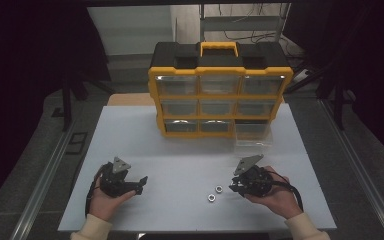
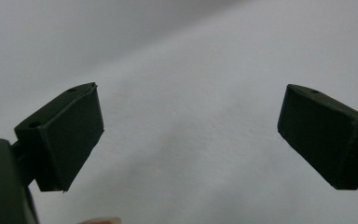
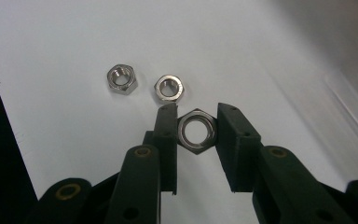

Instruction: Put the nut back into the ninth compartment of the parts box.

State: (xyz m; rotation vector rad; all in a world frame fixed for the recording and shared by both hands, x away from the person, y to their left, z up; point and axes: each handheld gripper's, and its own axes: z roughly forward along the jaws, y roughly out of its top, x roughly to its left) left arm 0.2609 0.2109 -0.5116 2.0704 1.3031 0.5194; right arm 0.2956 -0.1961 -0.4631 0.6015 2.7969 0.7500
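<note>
Black right tongs [image 3: 196, 133] pinch shiny, seemingly steel hex nut [image 3: 196, 131].

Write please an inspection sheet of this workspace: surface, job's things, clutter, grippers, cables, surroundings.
Surface: white table top, bare in most places.
Job's things: yellow-black drawer organizer at far edge; one clear drawer pulled out; two loose nuts; third nut between right fingers.
Clutter: nothing seen.
Grippers: left gripper open, empty; right gripper shut on the third nut.
Cables: black cable at right hand.
Surroundings: dark; metal rails beside the table.
</note>
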